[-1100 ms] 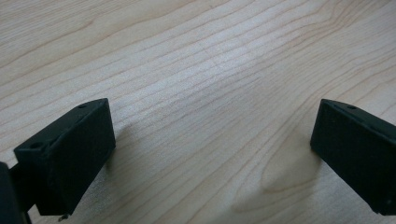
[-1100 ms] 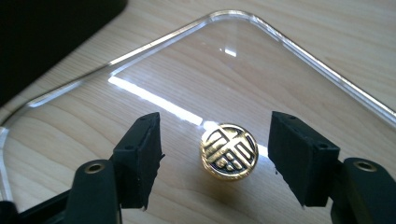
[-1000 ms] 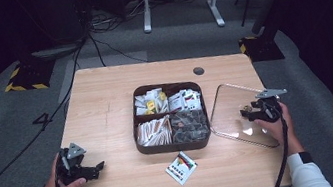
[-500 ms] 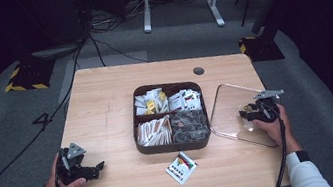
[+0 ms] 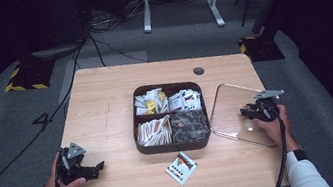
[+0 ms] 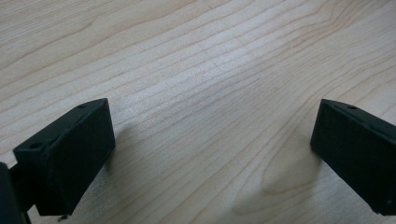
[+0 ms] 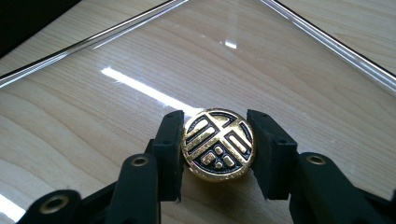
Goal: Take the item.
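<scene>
On the right side of the table (image 5: pixel 105 103), a clear lid (image 5: pixel 230 108) lies flat on the wood, just right of the box (image 5: pixel 170 117). The lid carries a round gold-and-black knob (image 7: pixel 218 144) with a raised emblem on its face. The right gripper (image 7: pixel 215 149) has its two black jaws closed in on that knob, one pressed against each side, so the gap between them is only as wide as the knob. In the high view the right gripper (image 5: pixel 259 109) sits over the lid's right part, held by the right hand (image 5: pixel 273 124), with its cable trailing back along the forearm.

The box is dark, square with rounded corners, and split into four compartments. The two far ones hold white and yellow packets, the near left one holds pale sticks or sachets, and the near right one holds dark small items too blurred to name. A single printed packet (image 5: pixel 181 167) lies on the wood just in front of the box, apart from it.

At the near left of the table the left hand (image 5: pixel 62 183) holds the left gripper (image 5: pixel 83 170) low over the wood, well apart from the box. In the left gripper view its jaws stand wide apart, with nothing but bare wood between them. A small dark round hole (image 5: pixel 198 71) sits near the table's far edge.
</scene>
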Available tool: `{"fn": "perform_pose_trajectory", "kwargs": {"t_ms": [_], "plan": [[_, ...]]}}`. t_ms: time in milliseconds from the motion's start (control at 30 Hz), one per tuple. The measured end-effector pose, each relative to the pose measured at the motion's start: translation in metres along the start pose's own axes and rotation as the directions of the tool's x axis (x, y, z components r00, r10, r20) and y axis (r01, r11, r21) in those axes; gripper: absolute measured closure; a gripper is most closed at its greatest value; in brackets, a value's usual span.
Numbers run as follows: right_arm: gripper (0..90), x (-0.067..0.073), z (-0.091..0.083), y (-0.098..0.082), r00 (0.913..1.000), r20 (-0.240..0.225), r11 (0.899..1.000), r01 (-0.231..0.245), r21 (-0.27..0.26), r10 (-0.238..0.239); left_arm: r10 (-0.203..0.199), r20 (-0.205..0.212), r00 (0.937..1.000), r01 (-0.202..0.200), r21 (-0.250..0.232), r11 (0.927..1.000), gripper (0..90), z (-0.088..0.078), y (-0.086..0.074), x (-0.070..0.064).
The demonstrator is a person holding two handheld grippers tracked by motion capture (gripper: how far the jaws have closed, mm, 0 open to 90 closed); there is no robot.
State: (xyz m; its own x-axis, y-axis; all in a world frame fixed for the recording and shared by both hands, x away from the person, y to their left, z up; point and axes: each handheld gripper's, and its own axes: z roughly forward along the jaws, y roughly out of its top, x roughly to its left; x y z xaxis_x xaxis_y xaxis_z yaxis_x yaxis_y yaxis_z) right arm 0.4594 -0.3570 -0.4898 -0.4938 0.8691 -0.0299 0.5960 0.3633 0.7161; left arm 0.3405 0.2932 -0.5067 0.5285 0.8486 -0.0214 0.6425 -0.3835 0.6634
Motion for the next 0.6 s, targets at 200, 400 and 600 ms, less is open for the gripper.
{"fn": "perform_pose_trajectory", "kwargs": {"t_ms": [200,400,600], "plan": [[59.0,0.0,-0.001,0.001,1.0,0.002,1.0,0.002,0.003,-0.002,-0.004,-0.003,1.0,0.004,0.0,1.0,0.1,-0.001,0.0,0.0],[59.0,-0.004,-0.006,0.001,0.9999,0.01,1.0,0.003,-0.007,-0.003,-0.001,0.0,1.0,0.001,0.003,1.0,0.0,0.0,0.0,0.0],[59.0,-0.007,-0.015,0.005,0.9999,0.013,0.999,-0.01,-0.041,0.01,-0.001,0.001,1.0,0.001,0.002,1.0,0.1,0.0,0.0,0.0]]}}
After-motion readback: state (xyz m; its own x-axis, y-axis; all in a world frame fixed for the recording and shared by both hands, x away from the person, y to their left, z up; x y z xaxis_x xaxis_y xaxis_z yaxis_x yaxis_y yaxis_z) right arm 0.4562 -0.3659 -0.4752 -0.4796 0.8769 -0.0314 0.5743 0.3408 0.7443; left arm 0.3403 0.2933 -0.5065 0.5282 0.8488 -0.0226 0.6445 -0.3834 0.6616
